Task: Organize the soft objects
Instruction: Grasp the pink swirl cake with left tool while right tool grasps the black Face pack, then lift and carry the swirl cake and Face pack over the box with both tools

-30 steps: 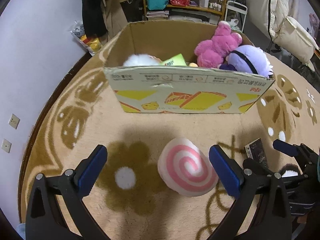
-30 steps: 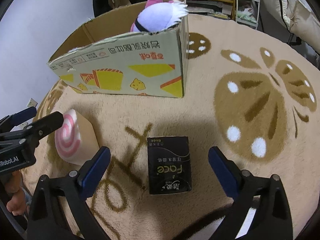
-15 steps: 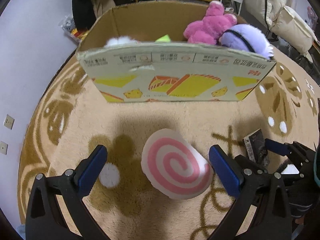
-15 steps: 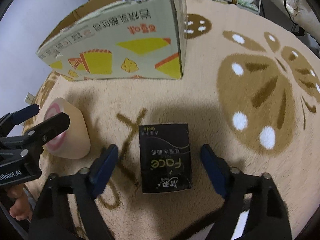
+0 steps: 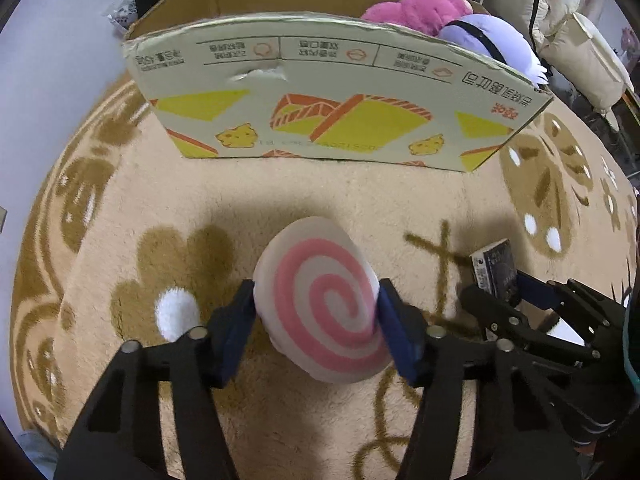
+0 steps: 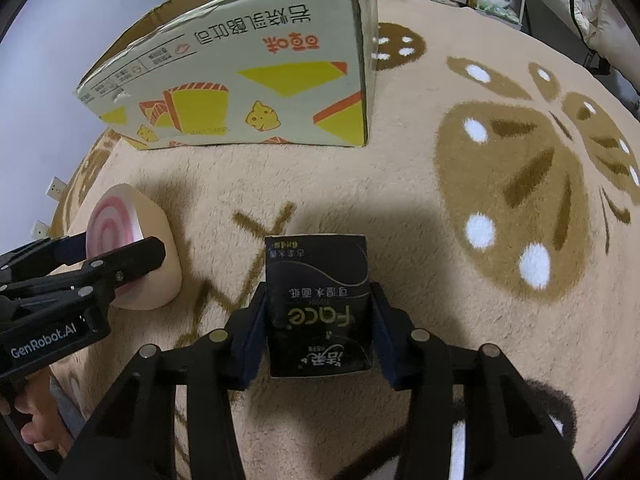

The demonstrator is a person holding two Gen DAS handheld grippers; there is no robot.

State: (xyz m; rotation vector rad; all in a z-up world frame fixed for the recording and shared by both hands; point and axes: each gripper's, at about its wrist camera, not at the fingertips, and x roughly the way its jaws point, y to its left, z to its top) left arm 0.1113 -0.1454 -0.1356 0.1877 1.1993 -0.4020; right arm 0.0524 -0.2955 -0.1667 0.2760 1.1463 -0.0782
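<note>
My left gripper [image 5: 318,320] is shut on a pink-and-white swirl roll cushion [image 5: 324,304] resting on the rug. It also shows in the right wrist view [image 6: 132,248] with the left gripper [image 6: 112,256] around it. My right gripper [image 6: 318,320] is shut on a black tissue pack [image 6: 318,304] lying on the rug; the pack's edge shows in the left wrist view [image 5: 496,268]. A cardboard box [image 5: 340,116] stands behind, holding a pink plush [image 5: 416,8] and a purple plush [image 5: 492,40].
A beige round rug [image 6: 500,168] with brown flower patterns covers the floor. A white wall [image 5: 52,80] lies to the left. Shelves and white bags [image 5: 588,52] stand beyond the box.
Both grippers moved forward and down and closed: the left onto the swirl cushion, the right onto the black tissue pack. Both were open before.
</note>
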